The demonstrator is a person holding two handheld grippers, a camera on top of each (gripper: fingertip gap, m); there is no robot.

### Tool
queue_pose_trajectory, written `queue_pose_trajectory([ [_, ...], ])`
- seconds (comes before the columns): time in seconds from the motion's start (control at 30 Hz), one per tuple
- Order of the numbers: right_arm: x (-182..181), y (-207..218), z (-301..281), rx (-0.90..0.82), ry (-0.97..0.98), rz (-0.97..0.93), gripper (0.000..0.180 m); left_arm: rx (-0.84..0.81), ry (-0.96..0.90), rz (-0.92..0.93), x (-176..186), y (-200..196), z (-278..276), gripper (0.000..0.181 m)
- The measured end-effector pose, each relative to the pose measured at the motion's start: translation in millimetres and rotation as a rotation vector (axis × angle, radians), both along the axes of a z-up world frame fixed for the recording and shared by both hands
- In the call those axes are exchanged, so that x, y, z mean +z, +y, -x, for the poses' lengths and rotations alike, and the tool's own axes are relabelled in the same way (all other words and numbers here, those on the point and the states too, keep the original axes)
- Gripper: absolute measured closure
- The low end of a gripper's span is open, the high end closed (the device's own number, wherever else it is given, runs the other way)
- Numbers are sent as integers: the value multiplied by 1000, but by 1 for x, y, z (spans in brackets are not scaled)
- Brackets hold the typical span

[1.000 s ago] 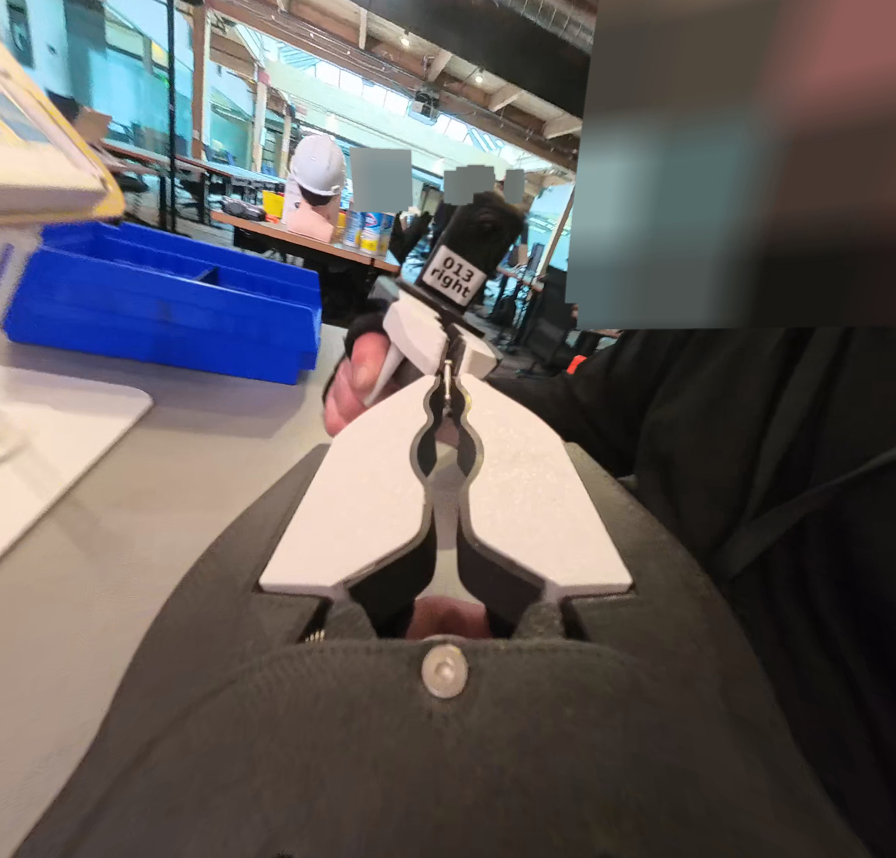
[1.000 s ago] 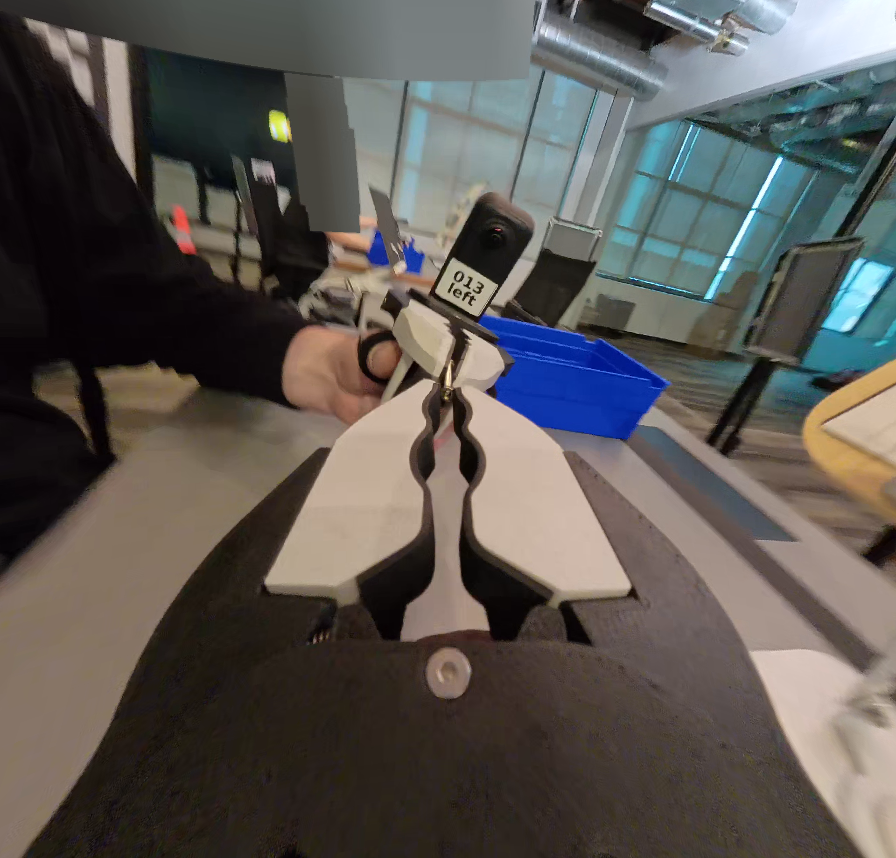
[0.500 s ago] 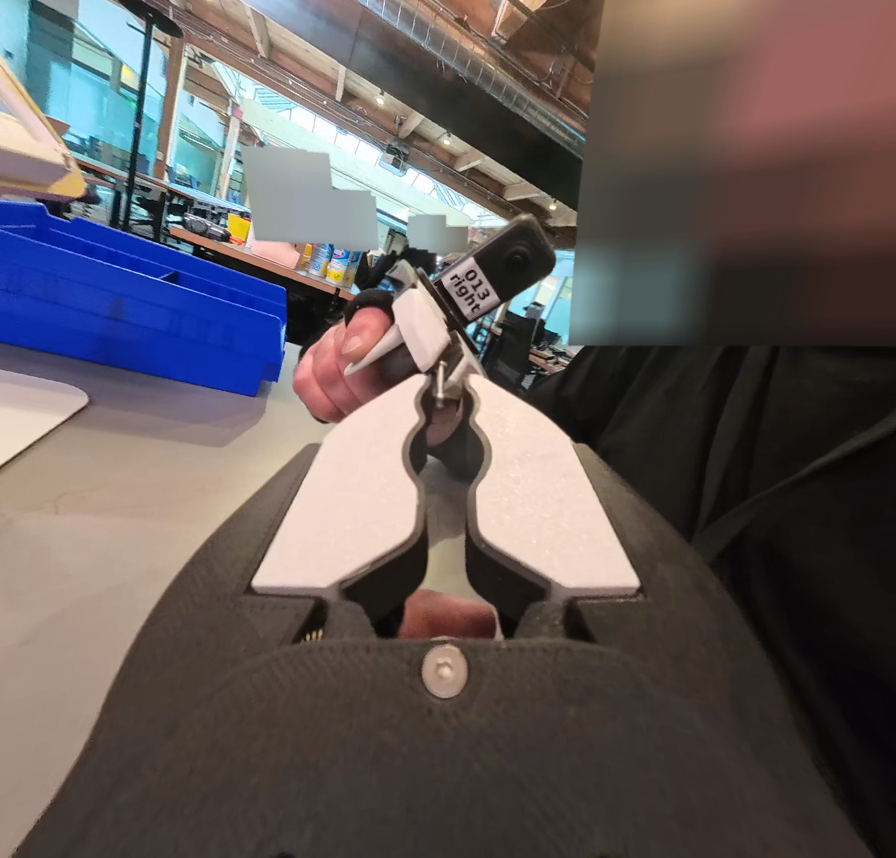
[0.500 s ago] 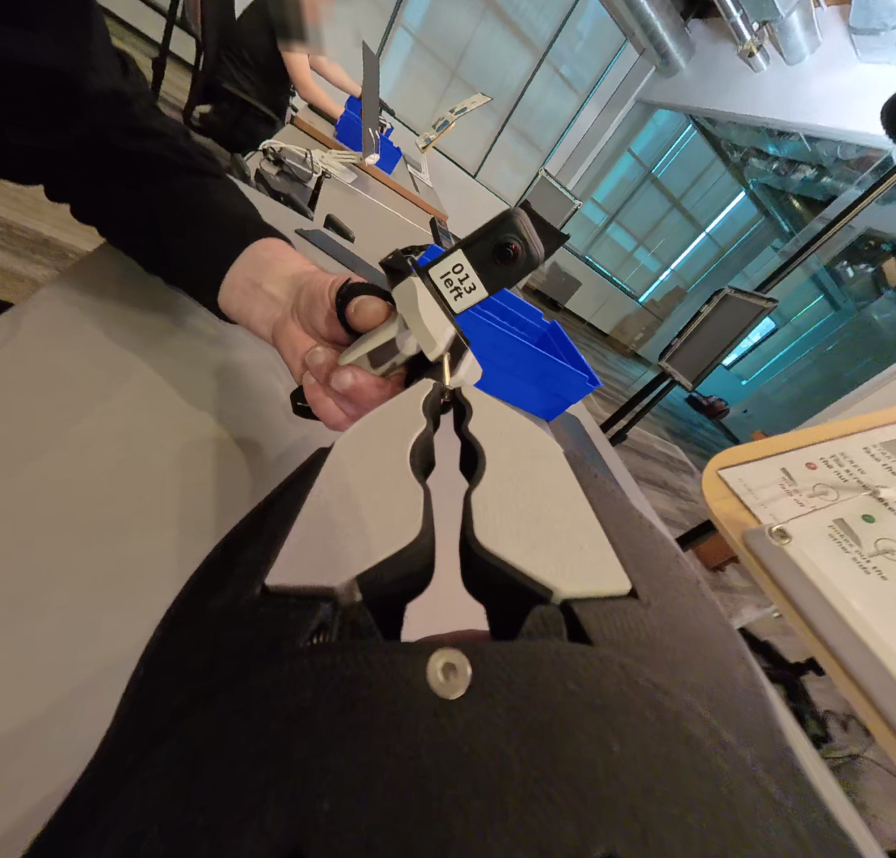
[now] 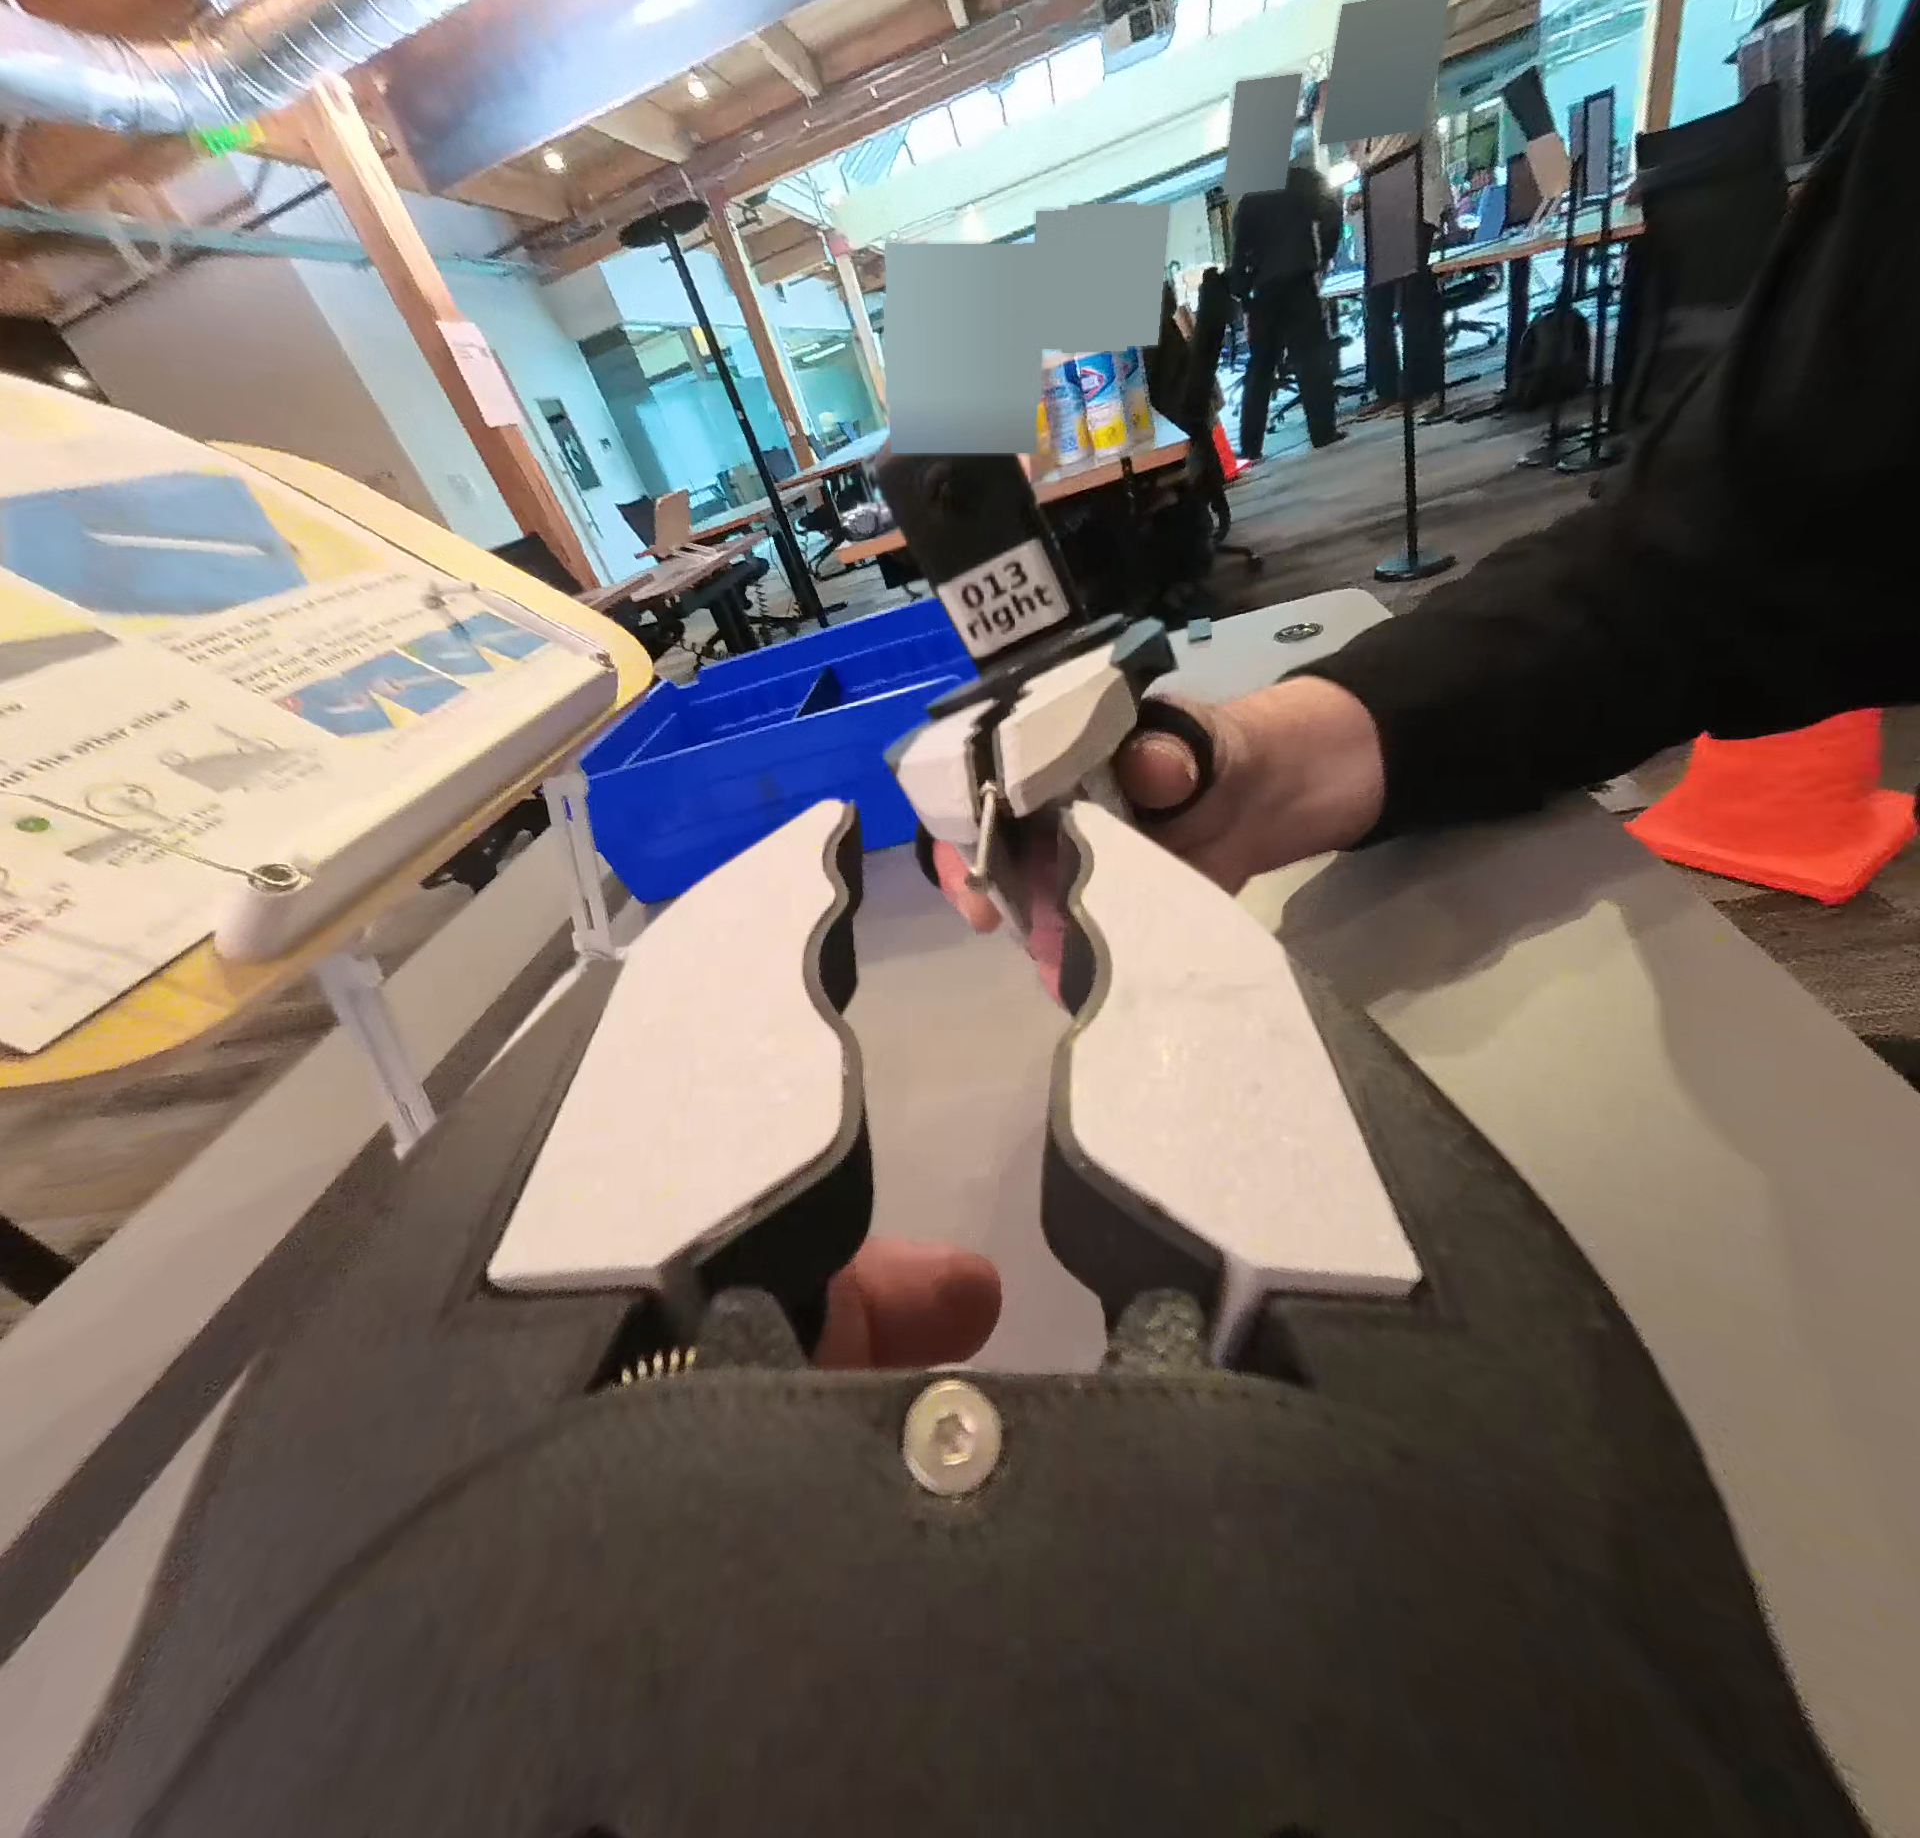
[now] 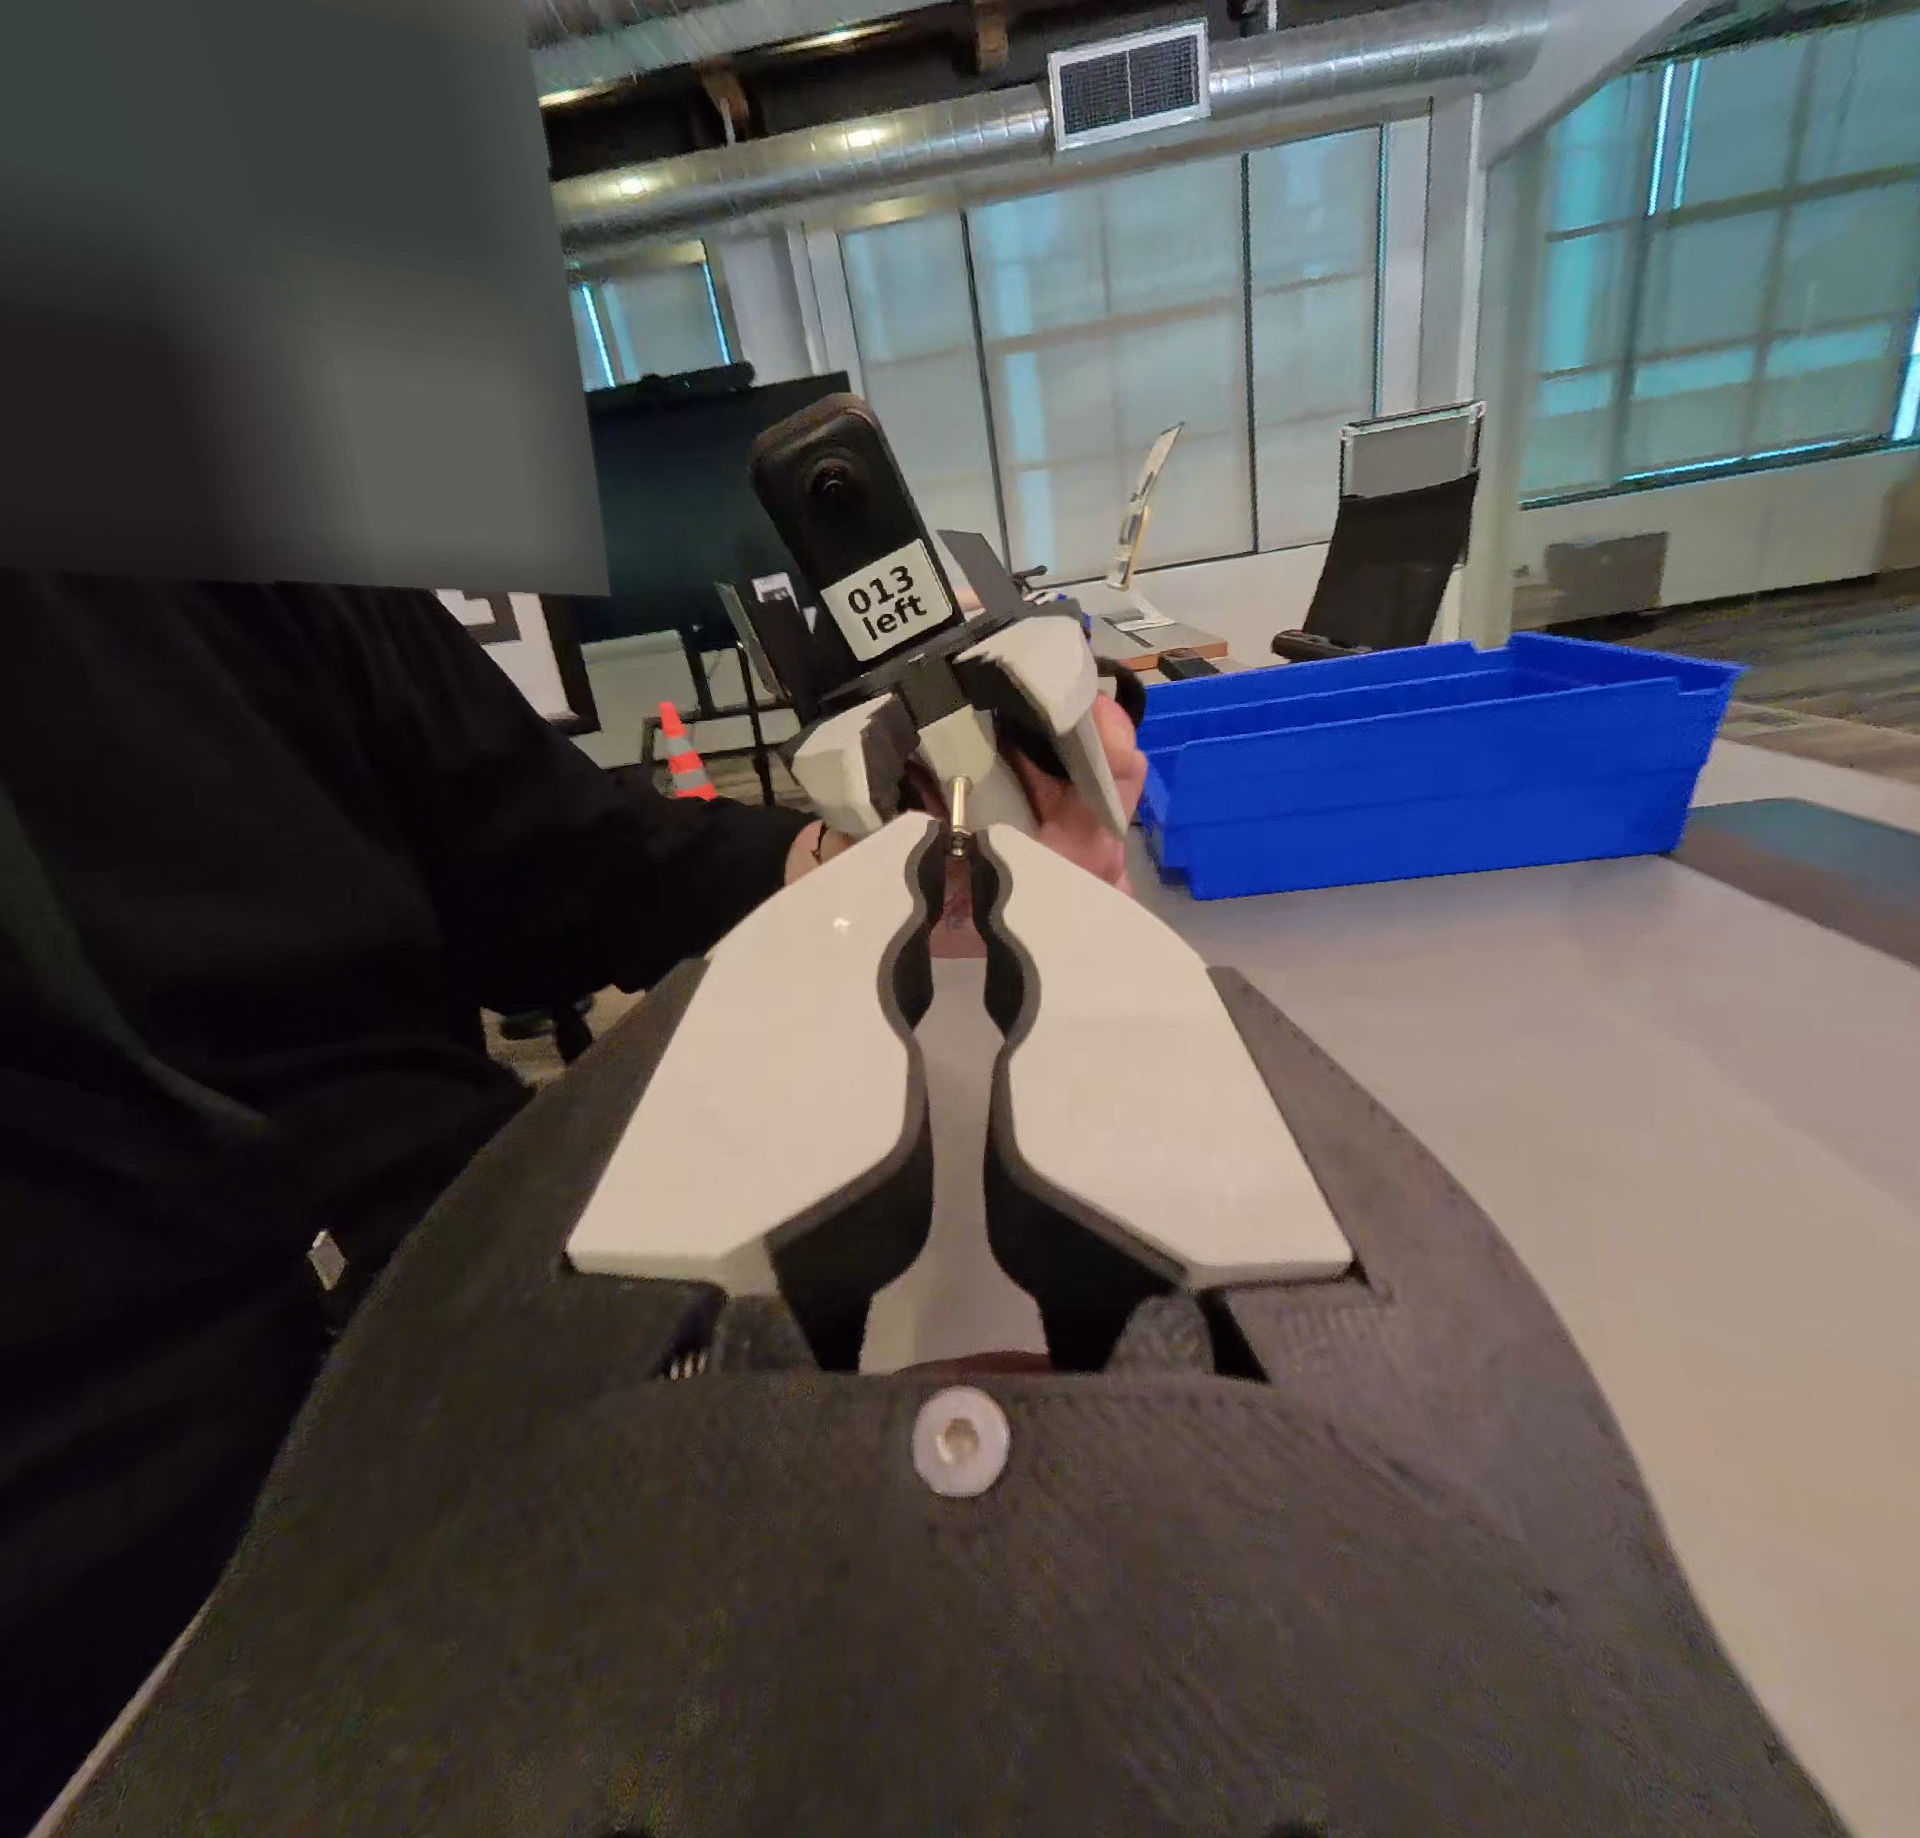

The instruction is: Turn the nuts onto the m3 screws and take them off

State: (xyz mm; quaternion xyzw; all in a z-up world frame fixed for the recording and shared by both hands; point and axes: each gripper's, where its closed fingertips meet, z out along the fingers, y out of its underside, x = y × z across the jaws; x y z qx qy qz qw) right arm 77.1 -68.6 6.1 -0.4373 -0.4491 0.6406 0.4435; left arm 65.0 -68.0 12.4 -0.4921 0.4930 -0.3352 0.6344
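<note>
My right gripper (image 6: 954, 838) is shut on a small metal M3 screw (image 6: 957, 809) that sticks out past its white fingertips. In the left wrist view the right gripper (image 5: 982, 801) holds the screw (image 5: 981, 838) pointing down between my left fingers. My left gripper (image 5: 961, 820) is open, its fingers apart on either side of the screw without touching it. In the right wrist view the left gripper (image 6: 904, 780) faces the screw's free end. I cannot tell whether a nut sits on the screw.
A blue bin (image 5: 769, 749) stands on the grey table (image 5: 1507, 1061) behind the grippers; it also shows in the right wrist view (image 6: 1434, 749). A printed instruction board (image 5: 260, 728) on white legs stands at the left. An orange cone (image 5: 1787, 801) lies off the table's right edge. Both grippers' tips are close together, under 4 cm apart.
My left gripper has opened and let go of the screw. The right gripper stays shut on it. Both hands have swung round, so the backgrounds differ.
</note>
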Motion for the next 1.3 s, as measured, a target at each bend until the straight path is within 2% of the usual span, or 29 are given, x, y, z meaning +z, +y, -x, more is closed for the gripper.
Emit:
queue_pose_trajectory([
  [0.37,2,0,0,107,88,184,175,0,60,-78,-6,-4,-5,159],
  [0.53,1,-3,1,139,98,214,175,-18,82,-83,-8,-7,-7,176],
  [0.87,-2,-3,4,118,77,176,175,-51,66,-24,-8,-7,-6,178],
  [0.9,-3,-3,5,106,66,162,174,-50,63,-24,-7,-7,-5,178],
  [0.97,-5,-3,6,105,39,153,155,-49,64,-25,-7,-7,-5,178],
  [1.0,-4,-4,6,106,38,149,151,-48,64,-26,-6,-7,-5,178],
  [1.23,-1,-2,3,121,65,179,175,-42,73,-39,-7,-6,-5,178],
  [1.3,-1,-1,4,119,62,186,175,-42,72,-35,-7,-6,-5,178],
])
